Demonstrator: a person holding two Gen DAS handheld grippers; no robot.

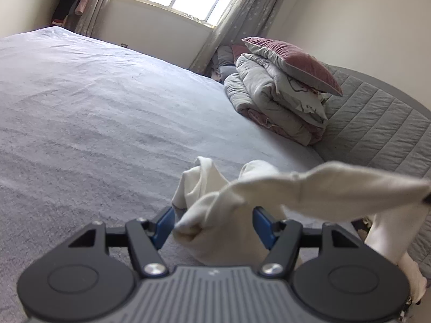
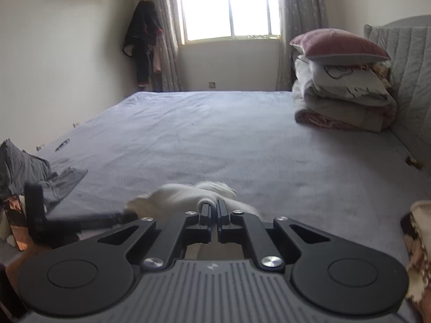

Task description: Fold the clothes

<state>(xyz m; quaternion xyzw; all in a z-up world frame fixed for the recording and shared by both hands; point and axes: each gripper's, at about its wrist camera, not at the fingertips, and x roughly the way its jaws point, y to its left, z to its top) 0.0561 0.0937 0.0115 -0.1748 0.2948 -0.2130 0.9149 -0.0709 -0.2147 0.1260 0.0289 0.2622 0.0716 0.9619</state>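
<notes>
garment: cream-white soft knit garment (image 1: 215, 210), bunched, lower centre of left wrist view; one long part stretches off to the right edge of frame, lifted clear of the pale grey-lavender bed sheet (image 1: 94, 107).
why stretched: prob. being pulled out from a bunch to get it flat before any fold; judging by the taut run to the right.
left gripper (image 1: 214, 222): blue pads spread, cloth lying between them but pads not pressing on it, so no grip here.
right gripper (image 2: 214, 210): black fingers pressed together, pinching a fold of the same white garment (image 2: 188, 191), lower centre of right wrist view.
pose L: low over sheet, aimed fwd & down twd the bunch.
pose R: also tilted down, level w/ mattress, cloth rising over its tips.
elsewhere: stacked grey quilt w/ dusty-pink velvet pillow (image 1: 291, 56) upper right, well apart; dark grey crumpled clothing (image 2: 24, 167) at left edge, prob. next in line.
stage: early; nothing folded yet.
</notes>
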